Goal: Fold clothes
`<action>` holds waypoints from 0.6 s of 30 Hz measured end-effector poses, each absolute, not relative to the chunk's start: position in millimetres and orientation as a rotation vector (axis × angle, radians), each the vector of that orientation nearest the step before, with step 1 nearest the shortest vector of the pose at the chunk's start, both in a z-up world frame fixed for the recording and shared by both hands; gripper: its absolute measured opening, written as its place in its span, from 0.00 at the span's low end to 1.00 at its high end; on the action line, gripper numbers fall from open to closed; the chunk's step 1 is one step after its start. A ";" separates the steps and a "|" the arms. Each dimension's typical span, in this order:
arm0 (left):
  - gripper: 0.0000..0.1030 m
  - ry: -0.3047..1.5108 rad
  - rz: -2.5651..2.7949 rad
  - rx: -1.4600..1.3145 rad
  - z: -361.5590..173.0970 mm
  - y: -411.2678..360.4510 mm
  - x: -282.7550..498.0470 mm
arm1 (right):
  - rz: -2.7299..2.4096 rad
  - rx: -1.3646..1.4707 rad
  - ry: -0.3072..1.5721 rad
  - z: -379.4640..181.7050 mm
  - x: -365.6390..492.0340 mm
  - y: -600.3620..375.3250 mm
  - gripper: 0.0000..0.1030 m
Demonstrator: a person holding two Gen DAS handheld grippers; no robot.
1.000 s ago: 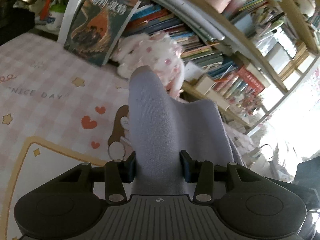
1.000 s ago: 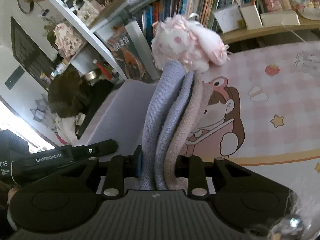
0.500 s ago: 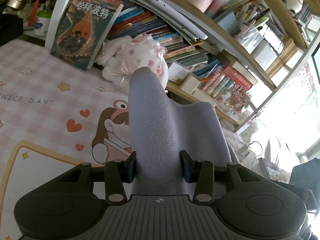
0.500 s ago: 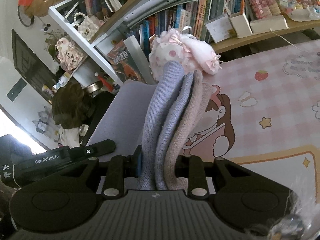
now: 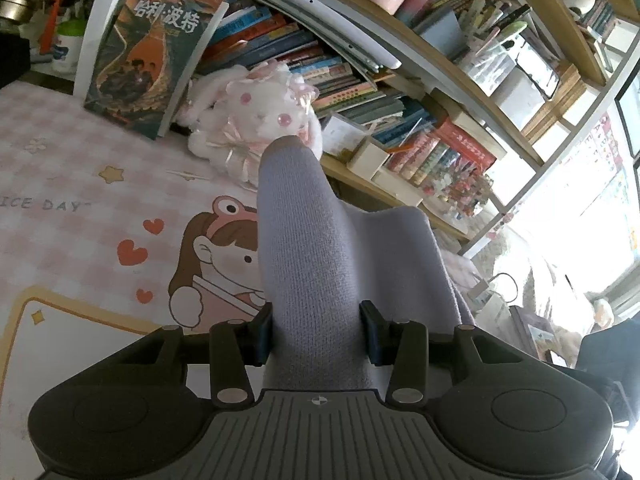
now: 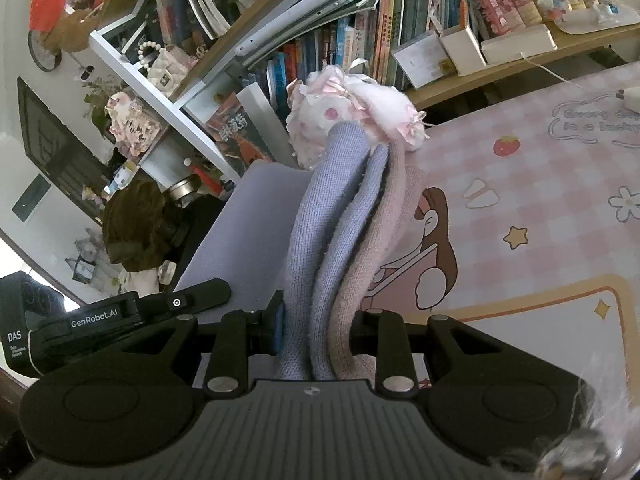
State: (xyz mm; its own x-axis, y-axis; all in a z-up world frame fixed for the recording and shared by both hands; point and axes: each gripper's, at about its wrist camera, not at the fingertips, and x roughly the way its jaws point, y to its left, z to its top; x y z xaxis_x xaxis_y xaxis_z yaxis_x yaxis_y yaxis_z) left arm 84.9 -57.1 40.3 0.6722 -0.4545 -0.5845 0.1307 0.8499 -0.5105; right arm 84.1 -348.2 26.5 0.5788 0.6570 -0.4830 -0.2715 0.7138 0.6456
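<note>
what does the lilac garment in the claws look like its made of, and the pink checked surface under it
Lilac garment: looks like a soft knit, probably cotton or acrylic; fine ribbed stitch rows and a fuzzy, matte face show, and it bunches thickly between the pads. In the right claw a pinker layer sits beside the lilac ones.
Pink checked surface: seems a smooth printed mat or cloth; flat cartoon print, no visible weave, so which one stays open.

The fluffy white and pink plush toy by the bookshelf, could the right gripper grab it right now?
Probably not. The right gripper is shut on folds of the lavender knit garment, so its jaws are full. The fluffy white and pink plush toy sits beyond the cloth, which stands between them.
</note>
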 end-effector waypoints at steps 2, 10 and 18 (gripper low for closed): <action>0.41 0.773 -0.351 -0.454 39.7 -56.7 86.3 | 0.567 0.556 0.779 26.4 83.8 -348.6 0.24; 0.41 0.789 -0.408 -0.465 34.4 -41.9 94.9 | 0.523 0.559 0.781 29.5 77.5 -340.1 0.24; 0.41 0.801 -0.490 -0.476 30.6 -0.9 106.0 | 0.442 0.559 0.764 35.8 68.9 -305.6 0.24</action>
